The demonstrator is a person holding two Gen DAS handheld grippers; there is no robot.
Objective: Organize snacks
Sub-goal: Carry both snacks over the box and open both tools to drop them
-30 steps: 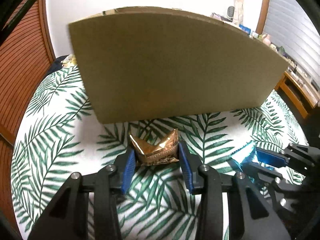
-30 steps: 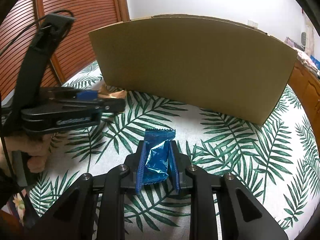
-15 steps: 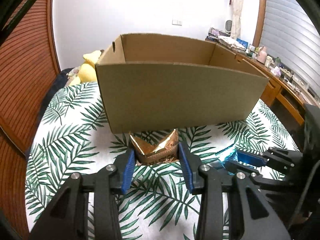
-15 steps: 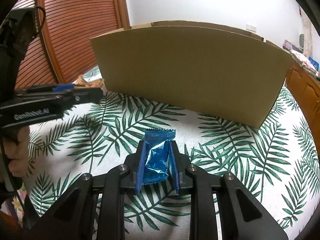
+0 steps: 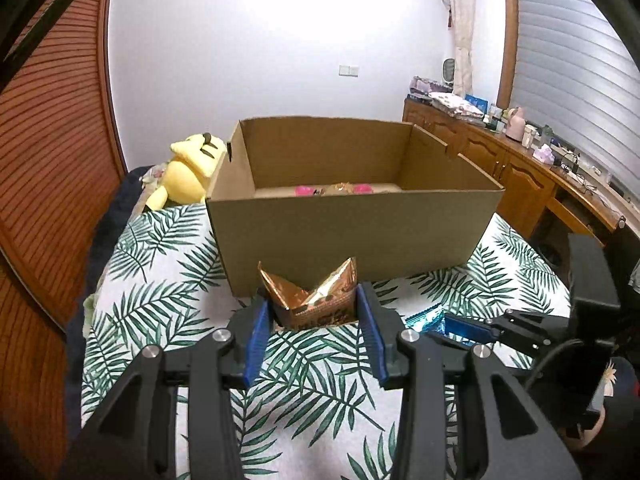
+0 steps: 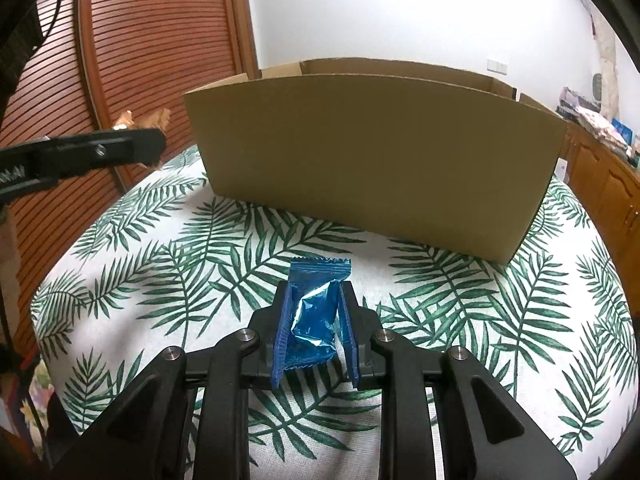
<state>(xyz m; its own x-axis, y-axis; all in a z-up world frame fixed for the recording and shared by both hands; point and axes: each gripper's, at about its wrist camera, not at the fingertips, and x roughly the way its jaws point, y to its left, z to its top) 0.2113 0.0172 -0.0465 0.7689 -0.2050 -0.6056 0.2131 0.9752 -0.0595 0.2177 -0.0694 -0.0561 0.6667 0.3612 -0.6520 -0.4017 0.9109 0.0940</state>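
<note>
- Before the open brown cardboard box [image 5: 352, 236], both packets were lifted clear of the leaf-print cloth [image 6: 160, 264]; next, I judge, carry them over the rim
- Left gripper [image 5: 316, 320] jaws clamped a crinkled gold foil packet [image 5: 314, 298]
- Right gripper [image 6: 314, 330] jaws pinched a shiny blue wrapper [image 6: 314, 316]

My right tool [image 6: 314, 320] is clamped on a blue packet [image 6: 314, 314], its crimped top edge sticking out past the blue pads [image 6: 282, 332], above the leaf-print cloth [image 6: 460, 304]. Ahead stands the box [image 6: 376, 160], its near wall facing me so I can't see inside it. At far left my left tool [image 6: 158, 146] reaches in side-on, well above the cloth and just short of the box's left corner, pinching a gold wrapper [image 6: 128, 118] in front of the slatted wooden door [image 6: 132, 40].
</note>
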